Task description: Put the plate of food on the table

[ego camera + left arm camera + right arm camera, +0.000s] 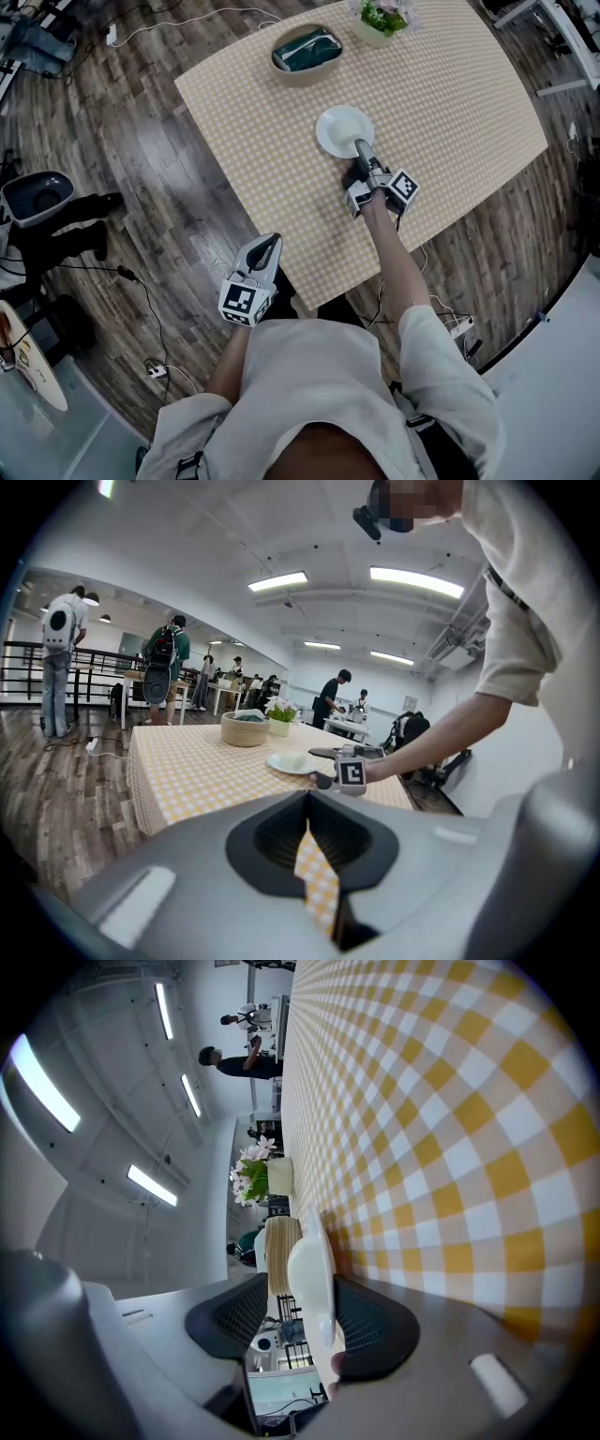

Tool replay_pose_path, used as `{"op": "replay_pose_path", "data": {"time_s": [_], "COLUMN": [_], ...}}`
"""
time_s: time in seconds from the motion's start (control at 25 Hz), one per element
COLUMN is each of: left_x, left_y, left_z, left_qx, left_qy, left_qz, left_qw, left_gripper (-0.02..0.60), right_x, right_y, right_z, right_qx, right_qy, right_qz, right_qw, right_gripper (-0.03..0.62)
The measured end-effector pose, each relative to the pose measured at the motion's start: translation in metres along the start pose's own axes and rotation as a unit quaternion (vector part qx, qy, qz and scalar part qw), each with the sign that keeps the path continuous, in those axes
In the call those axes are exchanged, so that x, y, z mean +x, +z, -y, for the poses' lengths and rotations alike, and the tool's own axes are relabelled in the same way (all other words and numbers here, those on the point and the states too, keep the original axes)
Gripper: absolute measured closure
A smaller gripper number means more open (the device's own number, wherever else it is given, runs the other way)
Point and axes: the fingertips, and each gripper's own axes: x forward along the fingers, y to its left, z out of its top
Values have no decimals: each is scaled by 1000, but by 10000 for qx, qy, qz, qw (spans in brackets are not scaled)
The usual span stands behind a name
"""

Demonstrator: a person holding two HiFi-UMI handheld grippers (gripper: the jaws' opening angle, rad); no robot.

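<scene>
Your left tool (272, 242) hangs by the counter's (450, 103) near edge, jaws pressed together on nothing. The plate of food (343, 129) sits flat mid-counter, where the task wants it. Your right tool (361, 148) stands spread around its near rim, not pinching; at most, drawing clear seems left

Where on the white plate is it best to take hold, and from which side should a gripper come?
Grip the plate by its thin rim on the person's side, coming in nearly level, one jaw above and one below. The rim lifts slightly off the table, and the food sits mid-plate. The right gripper is open around that spot.
</scene>
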Motion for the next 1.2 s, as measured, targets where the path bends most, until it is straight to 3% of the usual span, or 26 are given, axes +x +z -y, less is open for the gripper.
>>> {"op": "replay_pose_path", "data": {"time_s": [0.24, 0.44, 0.56, 0.76, 1.0, 1.12, 1.2], "left_x": [-2, -2, -3, -1, 2, 3, 3], "left_y": [2, 1, 0, 0, 0, 1, 1], "left_z": [0, 2, 2, 3, 7, 7, 7], "left_qx": [-18, -22, -28, -43, -74, -79, -77], "left_qy": [-8, -26, -35, -64, -135, -184, -213], "left_qz": [35, 28, 7, 15, 9, 24, 25], "left_qw": [10000, 10000, 10000, 10000, 9999, 9998, 9997], "left_gripper": [571, 572, 571, 572, 571, 572, 571], "right_x": [0, -1, -1, -2, 2, 2, 2], "right_y": [-5, -16, -23, -22, -30, -35, -41], "right_z": [-10, -15, -14, -8, -14, -12, -9], "right_qx": [-134, -692, -1230, -1780, -2191, -2499, -2819], "right_qy": [490, 634, 475, -150, -296, -392, -543], "right_qz": [-399, -891, -1177, -1371, -1903, -2163, -2444], "right_qw": [9979, 9916, 9843, 9743, 9565, 9430, 9262], "right_gripper": [293, 256, 280, 316, 316, 304, 286]}}
